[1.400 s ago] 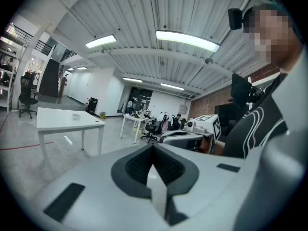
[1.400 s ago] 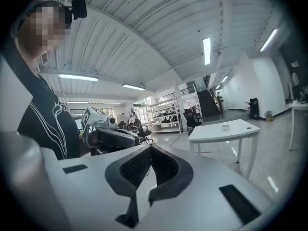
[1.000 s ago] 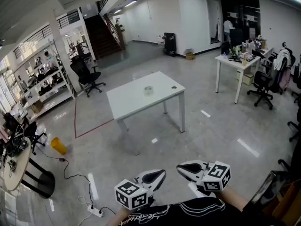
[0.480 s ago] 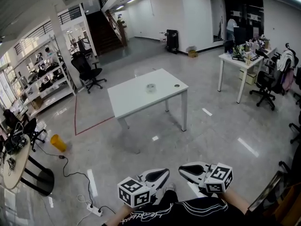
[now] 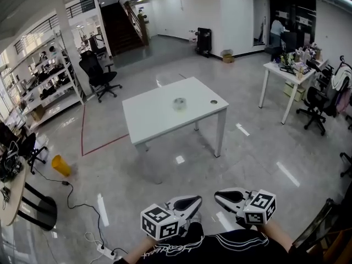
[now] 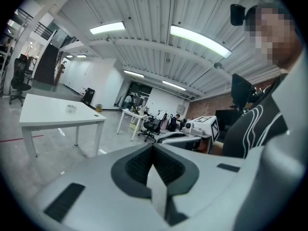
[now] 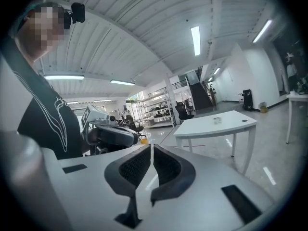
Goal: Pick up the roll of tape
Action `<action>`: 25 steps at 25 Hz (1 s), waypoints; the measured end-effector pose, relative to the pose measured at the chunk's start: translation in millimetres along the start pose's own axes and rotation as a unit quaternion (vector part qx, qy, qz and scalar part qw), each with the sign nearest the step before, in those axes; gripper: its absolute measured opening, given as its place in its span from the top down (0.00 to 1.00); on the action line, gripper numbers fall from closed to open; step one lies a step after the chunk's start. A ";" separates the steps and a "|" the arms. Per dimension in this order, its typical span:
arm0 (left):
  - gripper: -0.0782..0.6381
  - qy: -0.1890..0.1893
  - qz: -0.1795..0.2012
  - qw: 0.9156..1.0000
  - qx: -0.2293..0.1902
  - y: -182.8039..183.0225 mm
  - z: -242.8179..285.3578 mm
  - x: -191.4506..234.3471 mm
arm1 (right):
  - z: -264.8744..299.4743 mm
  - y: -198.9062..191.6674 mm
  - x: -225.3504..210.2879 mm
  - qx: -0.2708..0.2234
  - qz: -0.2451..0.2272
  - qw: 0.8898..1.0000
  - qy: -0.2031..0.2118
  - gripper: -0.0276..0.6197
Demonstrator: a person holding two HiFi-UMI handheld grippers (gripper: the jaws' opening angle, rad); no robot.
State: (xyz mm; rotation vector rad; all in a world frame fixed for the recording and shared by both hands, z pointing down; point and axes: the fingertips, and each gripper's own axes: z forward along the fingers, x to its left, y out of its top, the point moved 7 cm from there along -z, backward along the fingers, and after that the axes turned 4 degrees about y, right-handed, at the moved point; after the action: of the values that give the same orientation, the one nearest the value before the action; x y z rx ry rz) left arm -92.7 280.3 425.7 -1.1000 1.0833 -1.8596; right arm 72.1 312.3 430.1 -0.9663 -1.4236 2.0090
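Observation:
The roll of tape (image 5: 179, 103), small and pale, lies near the middle of a white table (image 5: 159, 117) several steps ahead across the floor. It also shows far off in the left gripper view as the tape (image 6: 71, 108) and in the right gripper view as the tape (image 7: 217, 120). Both grippers are held low in front of the person's body, far short of the table. The left gripper (image 5: 193, 201) is shut with nothing in it, jaws meeting (image 6: 153, 150). The right gripper (image 5: 221, 195) is likewise shut and empty (image 7: 151, 150).
A small dark disc (image 5: 213, 101) lies near the table's right edge. A cluttered desk (image 5: 286, 70) and office chairs (image 5: 316, 100) stand at right. Left are shelves (image 5: 47, 89), a chair (image 5: 99, 78), a yellow bin (image 5: 60, 165) and a power strip (image 5: 104, 250).
The person and both grippers have moved forward toward the white table, which now looks nearer and larger. Both grippers have stayed shut and side by side.

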 end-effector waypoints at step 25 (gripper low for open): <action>0.89 0.050 -0.019 0.998 -0.024 145.6 103.1 338.4 | 219.2 120.3 -277.7 0.060 -0.056 0.996 -0.019 0.93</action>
State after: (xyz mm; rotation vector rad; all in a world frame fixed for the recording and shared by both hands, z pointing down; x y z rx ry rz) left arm -107.4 -102.0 430.2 -1.0700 1.1768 -1.9458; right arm 77.0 -61.3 435.2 -0.7836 -1.3282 2.0145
